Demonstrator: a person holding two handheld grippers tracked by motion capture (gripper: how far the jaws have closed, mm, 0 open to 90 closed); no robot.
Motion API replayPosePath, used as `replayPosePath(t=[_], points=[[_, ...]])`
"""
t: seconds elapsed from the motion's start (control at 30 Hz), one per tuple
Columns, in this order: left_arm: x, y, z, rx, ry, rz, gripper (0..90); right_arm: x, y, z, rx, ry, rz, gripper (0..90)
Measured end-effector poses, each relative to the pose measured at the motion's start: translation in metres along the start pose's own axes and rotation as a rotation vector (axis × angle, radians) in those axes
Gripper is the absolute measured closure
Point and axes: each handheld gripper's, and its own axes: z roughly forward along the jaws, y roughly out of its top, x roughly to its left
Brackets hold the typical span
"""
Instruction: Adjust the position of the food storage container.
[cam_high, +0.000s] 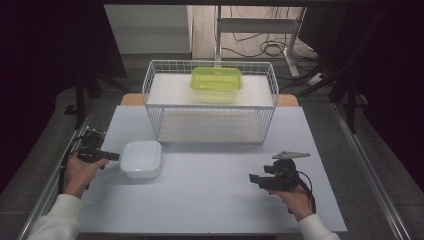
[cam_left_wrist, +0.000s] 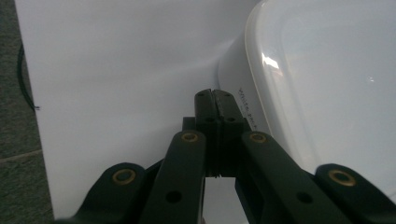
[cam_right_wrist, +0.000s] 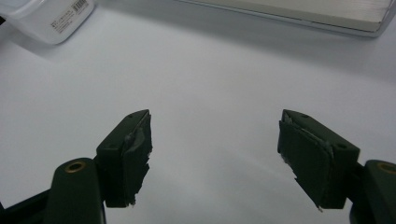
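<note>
Black left tongs (cam_left_wrist: 215, 95) closed beside white tub (cam_left_wrist: 327, 84), right tongs (cam_right_wrist: 215, 158) agape

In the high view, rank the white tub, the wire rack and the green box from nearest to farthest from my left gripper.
From the left gripper, shut at the tub's rim:
1. White tub, right beside it at the table's left.
2. Wire rack, behind the tub, mid-table.
3. Green box, up on the rack's top shelf, farthest back.
</note>
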Motion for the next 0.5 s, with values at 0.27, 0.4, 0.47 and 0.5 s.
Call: replayPosePath(t=[0.27, 0.4, 0.47, 0.5], points=[[-0.016, 0.001, 0.003, -0.008, -0.037, 0.020, 89.9, -0.002, 0.001, -0.002, -0.006, -0.003, 0.008, 26.2], [-0.025, 0.000, 0.008, 0.004, -0.047, 0.036, 89.9, -0.003, 0.001, -0.002, -0.005, -0.003, 0.007, 26.1], [-0.028, 0.000, 0.010, 0.003, -0.052, 0.040, 89.9, -0.003, 0.001, -0.002, -0.007, -0.003, 0.007, 26.1], [-0.031, 0.000, 0.011, -0.001, -0.058, 0.041, 89.9, -0.003, 0.001, -0.002, -0.008, -0.003, 0.008, 26.1]])
